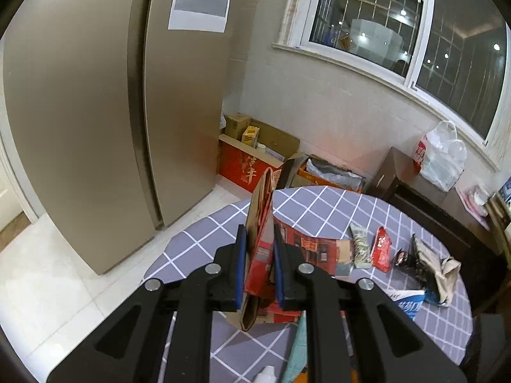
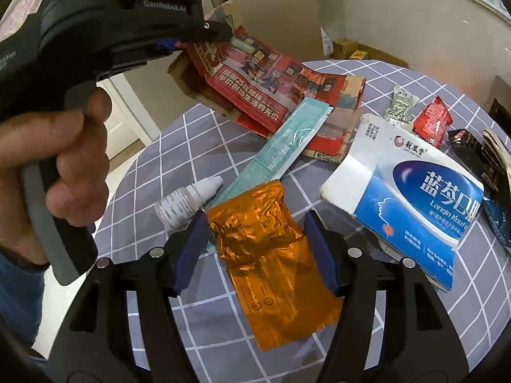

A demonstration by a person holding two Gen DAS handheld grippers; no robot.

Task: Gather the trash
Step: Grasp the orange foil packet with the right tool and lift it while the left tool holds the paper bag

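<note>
My left gripper (image 1: 260, 255) is shut on a flattened red and brown paper bag (image 1: 262, 239), lifting one end off the round table with its grey checked cloth (image 1: 319, 210). The right wrist view shows that gripper (image 2: 194, 36) at upper left, held by a hand, with the red bag (image 2: 255, 76) hanging from it. My right gripper (image 2: 255, 223) is open, its blue pads straddling a crumpled orange foil wrapper (image 2: 271, 271) that lies flat on the cloth.
Around the wrapper lie a white dropper bottle (image 2: 188, 201), a long teal packet (image 2: 281, 150) and a blue-and-white medicine box (image 2: 415, 198). Farther off are a red snack packet (image 2: 431, 121) and dark wrappers (image 2: 472, 150). A fridge (image 1: 95, 127) and floor boxes (image 1: 252, 159) stand beyond the table.
</note>
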